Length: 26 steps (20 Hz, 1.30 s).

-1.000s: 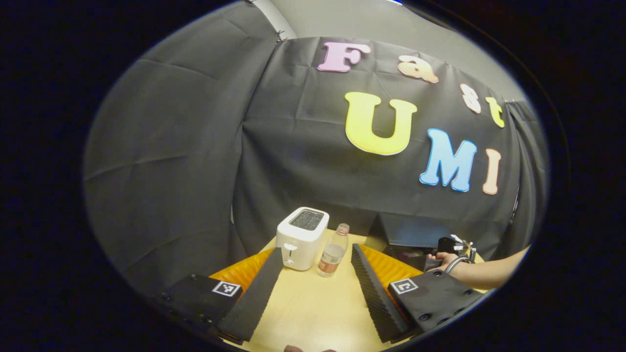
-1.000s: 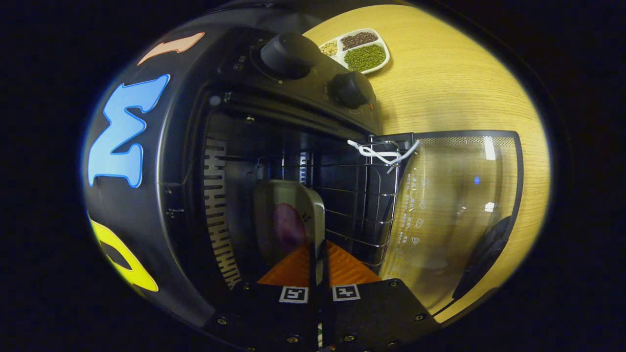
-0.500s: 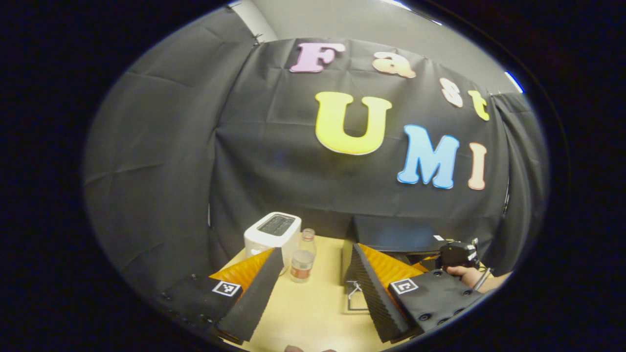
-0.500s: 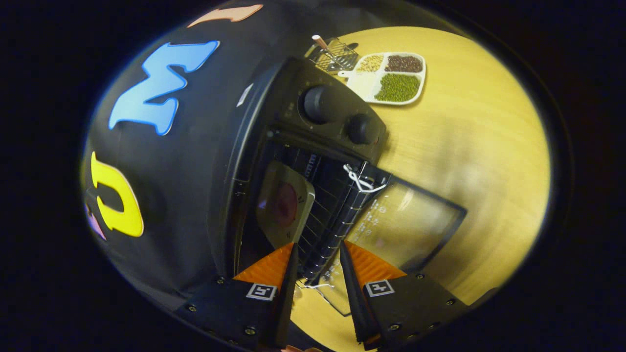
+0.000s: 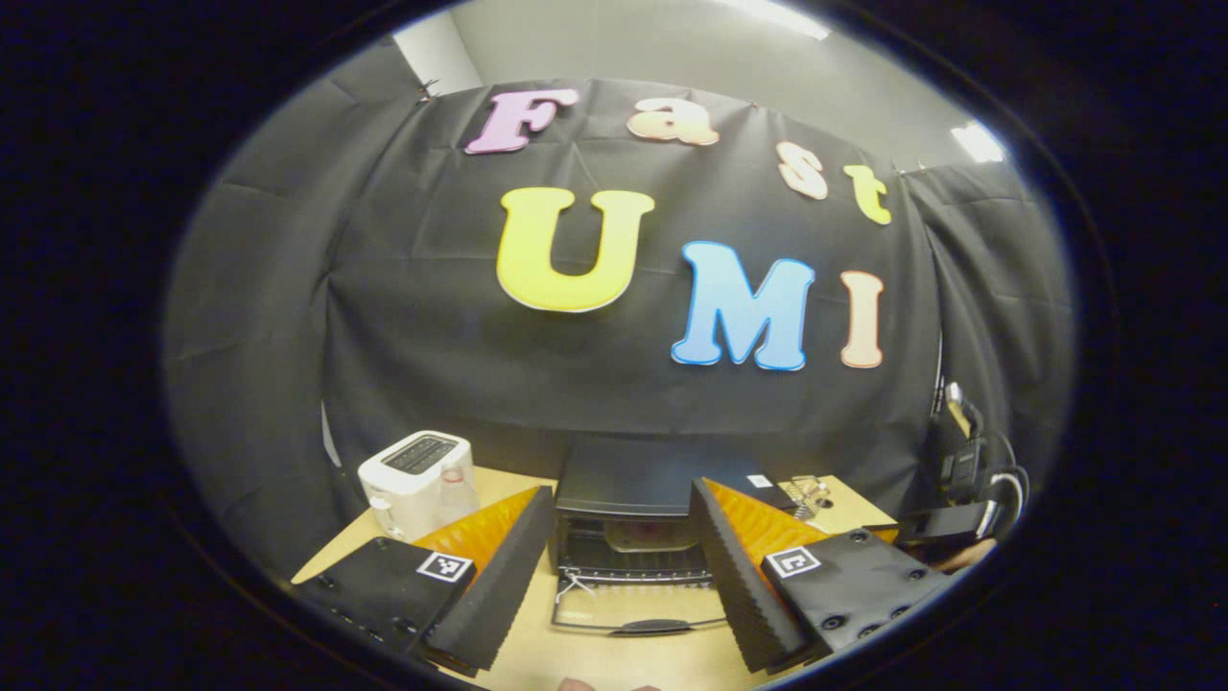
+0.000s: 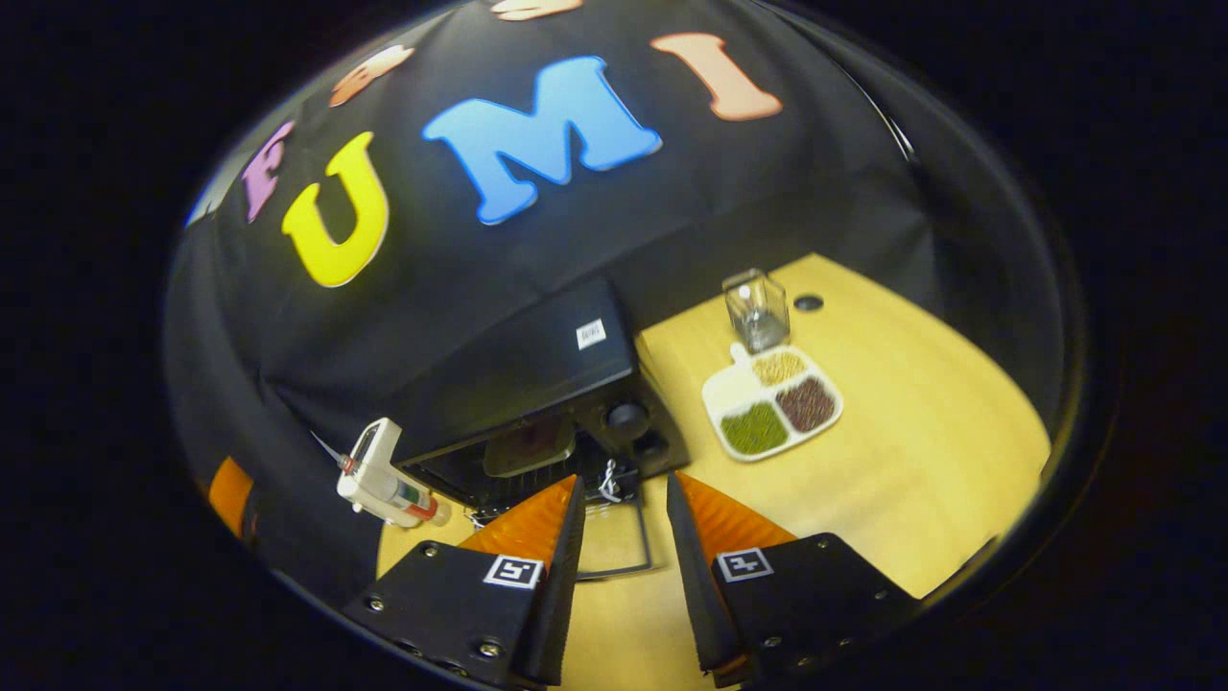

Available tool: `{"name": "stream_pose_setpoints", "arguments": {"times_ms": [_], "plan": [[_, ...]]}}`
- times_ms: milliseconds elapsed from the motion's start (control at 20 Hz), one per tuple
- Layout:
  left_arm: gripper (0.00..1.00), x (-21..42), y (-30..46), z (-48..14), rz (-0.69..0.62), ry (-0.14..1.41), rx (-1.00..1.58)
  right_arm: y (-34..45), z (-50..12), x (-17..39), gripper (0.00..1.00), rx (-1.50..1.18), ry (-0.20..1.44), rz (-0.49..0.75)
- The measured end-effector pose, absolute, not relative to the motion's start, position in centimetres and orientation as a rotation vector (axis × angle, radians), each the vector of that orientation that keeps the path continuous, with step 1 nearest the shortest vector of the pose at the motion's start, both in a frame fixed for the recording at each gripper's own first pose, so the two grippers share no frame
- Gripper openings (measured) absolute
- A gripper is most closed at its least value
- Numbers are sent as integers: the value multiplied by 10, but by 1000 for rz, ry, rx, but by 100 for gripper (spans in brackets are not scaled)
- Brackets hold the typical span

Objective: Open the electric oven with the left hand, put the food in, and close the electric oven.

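Observation:
The black electric oven (image 5: 635, 477) stands at the back of the wooden table, straight ahead of my left gripper (image 5: 622, 493), which is open and holds nothing. Its glass door (image 5: 633, 612) lies folded down flat. A pale plate with dark food (image 5: 633, 536) rests on the rack inside. From the right gripper view the oven (image 6: 537, 379) is below and ahead, the plate (image 6: 530, 446) lies in its cavity, and the door (image 6: 614, 542) is down. My right gripper (image 6: 625, 480) is open, empty and well back from the oven.
A white toaster (image 5: 415, 468) and a small bottle (image 5: 459, 488) stand left of the oven. On its right are a divided dish of beans (image 6: 772, 413) and a glass jar (image 6: 758, 307). A hand (image 5: 964, 552) holding the other gripper is at the far right.
My right gripper let go of the plate inside the oven, opened, drew back and rolled level. My left gripper swung right, from the toaster to facing the open oven.

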<state>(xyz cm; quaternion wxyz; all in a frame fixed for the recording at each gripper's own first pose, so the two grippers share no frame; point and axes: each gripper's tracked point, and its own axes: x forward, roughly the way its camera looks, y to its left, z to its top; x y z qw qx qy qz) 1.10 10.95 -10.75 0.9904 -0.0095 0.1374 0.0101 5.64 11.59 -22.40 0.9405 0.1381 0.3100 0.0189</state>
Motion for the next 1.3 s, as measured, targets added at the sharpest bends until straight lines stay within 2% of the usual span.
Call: {"name": "stream_pose_setpoints", "arguments": {"times_ms": [350, 500, 550, 600, 750, 950, 1000, 1100, 1150, 1300], "plan": [[99, 9, 41, -102, -53, 243, 8, 88, -88, 39, 52, 47, 189, 161], [99, 8, 26, -99, -64, 238, 5, 87, -63, 27, 100, 22, 118, 176], [99, 8, 22, -103, -65, 248, 7, 88, -60, 27, 95, 26, 111, 180], [99, 8, 20, -108, -65, 262, 6, 89, -61, 25, 100, 36, 113, 186], [99, 9, 19, -128, -53, 319, 8, 81, -62, 21, 100, 63, 127, 165], [99, 5, 19, -186, -57, 481, -10, 67, -66, 22, 100, 93, 148, 134], [95, 4, 19, -200, -54, 524, -23, 62, -69, 23, 100, 101, 156, 124], [99, -2, 21, -231, -49, 608, -34, 56, -71, 23, 100, 111, 166, 108], [92, -5, 21, -247, -50, 646, -33, 55, -73, 24, 100, 112, 171, 100], [99, -16, 29, -287, -40, 735, 26, 44, -80, 22, 100, 115, 196, 82]]}}
